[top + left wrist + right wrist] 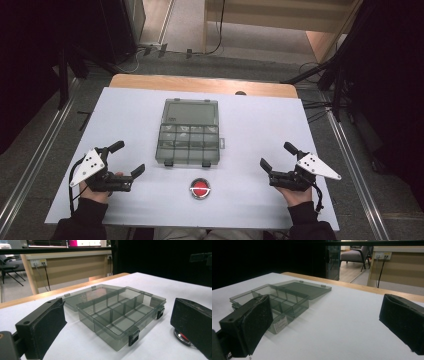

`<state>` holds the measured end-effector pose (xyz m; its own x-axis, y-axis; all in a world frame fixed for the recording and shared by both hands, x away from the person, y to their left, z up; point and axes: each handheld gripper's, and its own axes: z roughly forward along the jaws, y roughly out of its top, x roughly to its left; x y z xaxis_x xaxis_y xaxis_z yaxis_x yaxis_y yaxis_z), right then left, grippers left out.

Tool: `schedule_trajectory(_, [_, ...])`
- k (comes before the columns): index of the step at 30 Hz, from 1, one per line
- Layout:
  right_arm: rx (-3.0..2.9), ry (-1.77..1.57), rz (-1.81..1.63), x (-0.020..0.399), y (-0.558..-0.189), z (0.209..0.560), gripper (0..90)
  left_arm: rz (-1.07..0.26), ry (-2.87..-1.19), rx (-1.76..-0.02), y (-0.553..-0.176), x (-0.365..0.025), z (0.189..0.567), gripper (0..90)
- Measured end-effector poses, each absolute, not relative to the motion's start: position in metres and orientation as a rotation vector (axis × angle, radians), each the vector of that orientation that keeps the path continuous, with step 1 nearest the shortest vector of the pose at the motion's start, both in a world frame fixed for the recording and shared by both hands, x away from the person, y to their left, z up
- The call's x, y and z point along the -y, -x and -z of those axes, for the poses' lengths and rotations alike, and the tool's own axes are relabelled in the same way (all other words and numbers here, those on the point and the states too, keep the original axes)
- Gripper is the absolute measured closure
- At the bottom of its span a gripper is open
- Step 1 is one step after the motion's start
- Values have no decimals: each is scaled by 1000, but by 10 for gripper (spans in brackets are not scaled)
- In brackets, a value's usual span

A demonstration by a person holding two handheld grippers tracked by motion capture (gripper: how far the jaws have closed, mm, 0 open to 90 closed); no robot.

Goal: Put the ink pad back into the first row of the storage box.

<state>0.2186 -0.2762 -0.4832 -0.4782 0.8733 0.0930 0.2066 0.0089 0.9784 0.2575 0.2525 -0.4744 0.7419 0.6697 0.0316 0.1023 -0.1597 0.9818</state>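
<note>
— Where does the box lie relative to the two grippers?

— A smoky clear compartment box [188, 144] sits at the middle of the white table [260, 125], its lid [190, 112] swung flat onto the surface on the far side. The left gripper [130, 159] rests near the table's near-left edge and the right gripper [276, 156] near its near-right edge; the box lies between them and a little farther out, apart from both. A round red-and-silver button [200, 188] sits just in front of the box, between the two hands.

— And what do the jaws hold?

— Nothing. Both pairs stand wide apart. In the left gripper view the box [117, 313] fills the gap between the black jaws, with the button [183, 337] peeking from under the right-hand jaw. In the right gripper view the box [272, 302] appears behind the left-hand jaw, a white label [280, 324] on its near wall.

— How are the hands posed?

— Each hand [100, 187] comes in from the bottom edge in a dark sleeve, wrapped around its gripper's grip low over the table. The jaws point forward and angle inward toward the box, the grey three-cornered plate [318, 165] on each gripper turned outward
</note>
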Motion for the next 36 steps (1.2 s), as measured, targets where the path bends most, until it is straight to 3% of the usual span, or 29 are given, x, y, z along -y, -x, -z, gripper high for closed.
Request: schedule_trajectory(36, [-1879,-1061,-1492,257,-218,488,0,-554,-1676,-615,-256,-253,474,0])
